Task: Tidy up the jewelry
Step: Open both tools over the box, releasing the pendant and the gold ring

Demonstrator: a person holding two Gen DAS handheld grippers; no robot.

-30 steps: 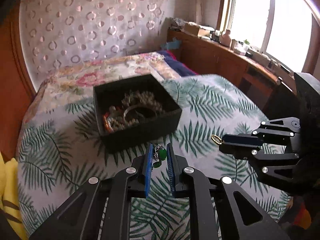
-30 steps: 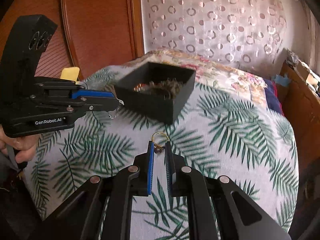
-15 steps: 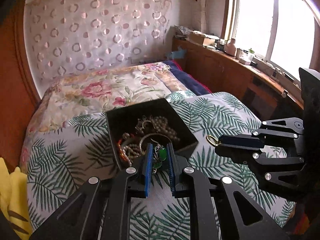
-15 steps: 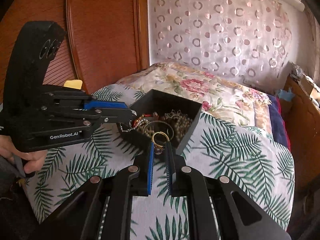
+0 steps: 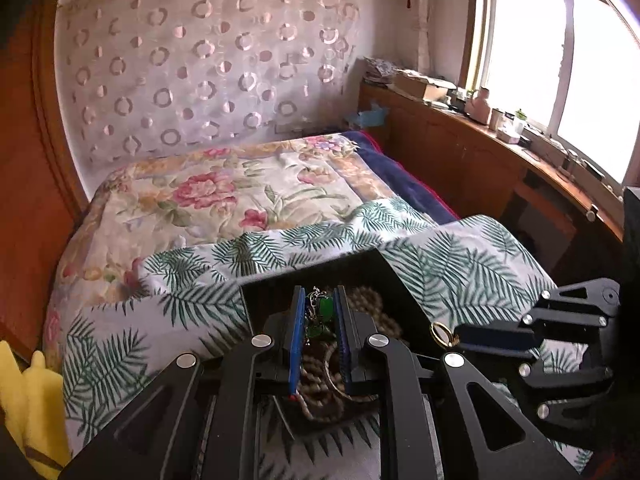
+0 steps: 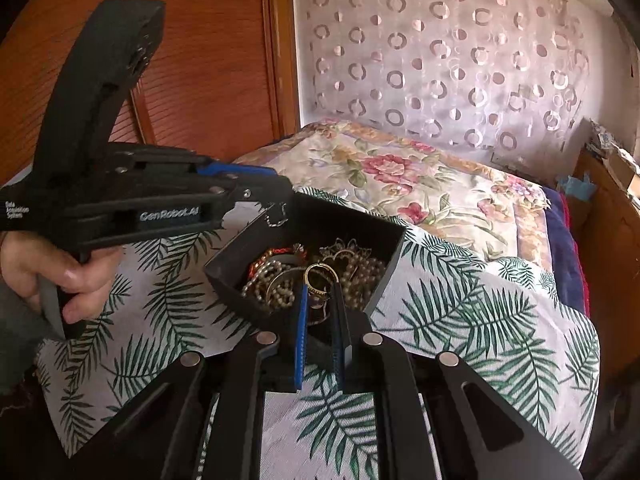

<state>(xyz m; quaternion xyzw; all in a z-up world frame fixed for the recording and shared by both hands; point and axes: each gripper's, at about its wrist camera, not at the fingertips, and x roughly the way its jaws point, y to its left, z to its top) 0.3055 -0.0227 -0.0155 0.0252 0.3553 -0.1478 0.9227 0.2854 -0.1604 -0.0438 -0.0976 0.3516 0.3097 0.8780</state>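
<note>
Left fingers (image 5: 301, 320) clamped on green pendant (image 5: 325, 307); right fingers (image 6: 340, 312) clamped on gold ring (image 6: 320, 276) (both above black box (image 6: 232, 272)).

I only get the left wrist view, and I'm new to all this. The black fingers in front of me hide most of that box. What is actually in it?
Observer: The right wrist view looks straight into the black box: a tangle of bead strands.
Operator: And that gold loop on the other tool?
Observer: It is a gold ring, pinched upright in the right gripper over the box.
Operator: Who holds my tool?
Observer: A bare hand grips the left gripper by its handle; a chain dangles from its tip over the box's far corner.
</note>
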